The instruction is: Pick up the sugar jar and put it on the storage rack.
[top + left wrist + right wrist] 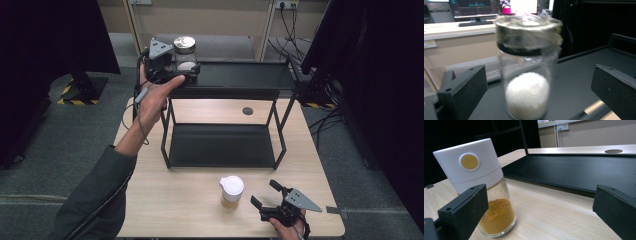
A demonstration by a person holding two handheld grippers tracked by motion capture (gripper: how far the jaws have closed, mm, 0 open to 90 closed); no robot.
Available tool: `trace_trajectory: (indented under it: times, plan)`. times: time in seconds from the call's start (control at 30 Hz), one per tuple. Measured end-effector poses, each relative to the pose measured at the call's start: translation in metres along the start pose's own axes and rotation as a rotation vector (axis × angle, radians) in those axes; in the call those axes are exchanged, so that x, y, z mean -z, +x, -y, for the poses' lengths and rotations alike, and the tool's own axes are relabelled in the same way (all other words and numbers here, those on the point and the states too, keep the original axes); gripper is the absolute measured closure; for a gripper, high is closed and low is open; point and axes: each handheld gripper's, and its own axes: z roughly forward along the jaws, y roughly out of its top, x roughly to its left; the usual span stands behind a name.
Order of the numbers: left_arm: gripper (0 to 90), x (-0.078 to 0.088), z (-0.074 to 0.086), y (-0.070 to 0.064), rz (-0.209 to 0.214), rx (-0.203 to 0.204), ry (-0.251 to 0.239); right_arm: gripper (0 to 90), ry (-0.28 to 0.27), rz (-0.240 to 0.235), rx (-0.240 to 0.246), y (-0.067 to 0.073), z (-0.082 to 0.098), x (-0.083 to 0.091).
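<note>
Left gripper (182, 70) is hovering at the left end of the rack's top shelf (240, 75), held in the person's left hand (152, 97); its jaws are standing released, wide apart, with the glass jar (185, 52) between them and clear of both pads. In the left gripper view the jar (527, 67) is standing upright on the dark shelf surface (574, 82), metal lid on, white powder filling its lower part, a gap showing on each side between glass and jaw. The rack is sitting on the wooden table (170, 200), its lower shelf (222, 145) bare. Toward the table's near edge, right of centre, a second jar with a white cap (231, 191) is standing upright, holding yellow-brown powder. Right gripper (265, 194) is resting just beside it, near the near right corner, jaws released and spread. In the right gripper view that capped jar (482, 187) is sitting by the left jaw, not clasped.
</note>
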Motion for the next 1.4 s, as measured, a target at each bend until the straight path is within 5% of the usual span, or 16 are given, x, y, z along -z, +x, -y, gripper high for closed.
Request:
trace_trajectory:
  times: [0.97, 1.4]
  plan:
    - [0.3, 0.047, 0.048, -0.013, 0.163, 0.027, -0.048, 0.4, -0.003, 0.000, 0.007, 0.001, 0.000, 0.001]
    - [0.6, 0.067, 0.087, -0.016, 0.209, 0.006, -0.056, 0.4, -0.005, 0.001, 0.006, 0.001, 0.000, 0.001]
